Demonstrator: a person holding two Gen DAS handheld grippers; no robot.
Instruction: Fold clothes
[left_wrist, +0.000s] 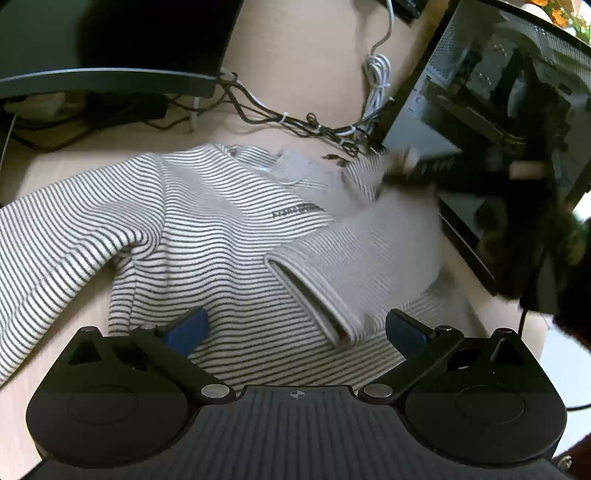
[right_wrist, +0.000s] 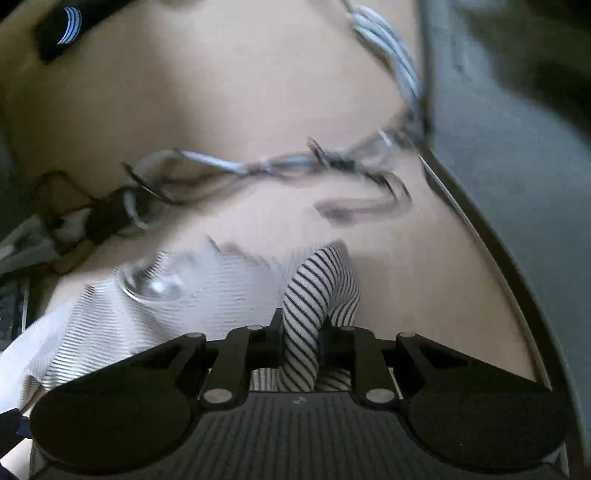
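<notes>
Right gripper (right_wrist: 301, 332), jaws pinched on a fold of the striped sweater (left_wrist: 221, 229), apparently near its shoulder (blurred). Left gripper (left_wrist: 295, 328) hovers spread above the hem. The folded sleeve (left_wrist: 332, 273) runs diagonally across the chest, on the desk (left_wrist: 295, 55).

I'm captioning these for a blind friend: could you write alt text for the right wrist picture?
The black right gripper is shut on a bunched fold of the black-and-white striped knit sweater, which lies on a pale beige tabletop. Blurred grey and white cables trail across the table behind it.
</notes>
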